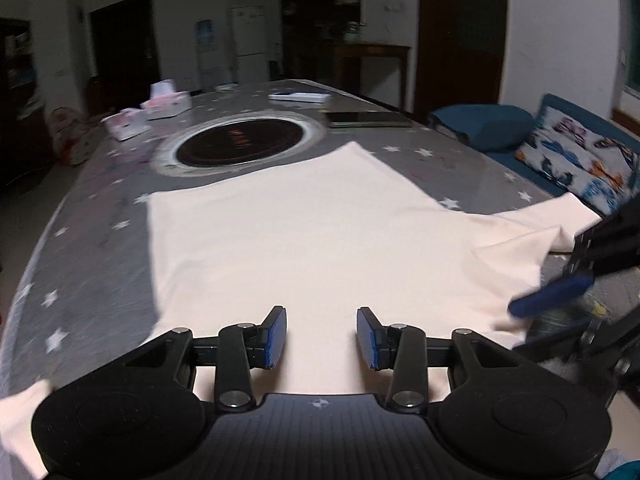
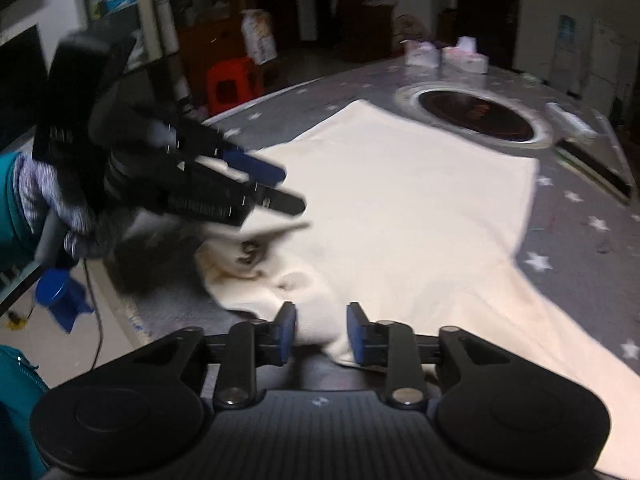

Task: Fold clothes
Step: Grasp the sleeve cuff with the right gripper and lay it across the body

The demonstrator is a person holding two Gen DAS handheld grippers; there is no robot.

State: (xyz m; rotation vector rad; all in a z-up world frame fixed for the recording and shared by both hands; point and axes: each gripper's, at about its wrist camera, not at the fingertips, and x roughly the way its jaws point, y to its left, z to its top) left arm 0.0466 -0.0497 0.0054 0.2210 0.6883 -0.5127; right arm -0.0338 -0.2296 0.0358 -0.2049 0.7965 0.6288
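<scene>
While the pale cream cotton T-shirt [image 1: 304, 232] lies spread flat across the grey star-printed tablecloth [image 1: 92, 240], both tools hang low over its near end, probably so the next fold can start from there. From the left wrist camera, the left gripper [image 1: 321, 338] has its blue-padded jaws apart, with only smooth cloth below and nothing caught between them. At about three o'clock in that view, a sleeve [image 1: 540, 220] trails toward the table edge, where the other tool blurs past. From the right wrist camera, the right gripper [image 2: 321, 332] also has its jaws apart; a ridge of fabric rises into the gap, yet the pads do not appear to press on it. At nine to ten o'clock there, a gloved hand [image 2: 48, 200] steers the left tool above the rumpled collar [image 2: 252, 260]. Beyond the hem, at about twelve o'clock, sits a round black inset hotplate [image 1: 240, 144].
</scene>
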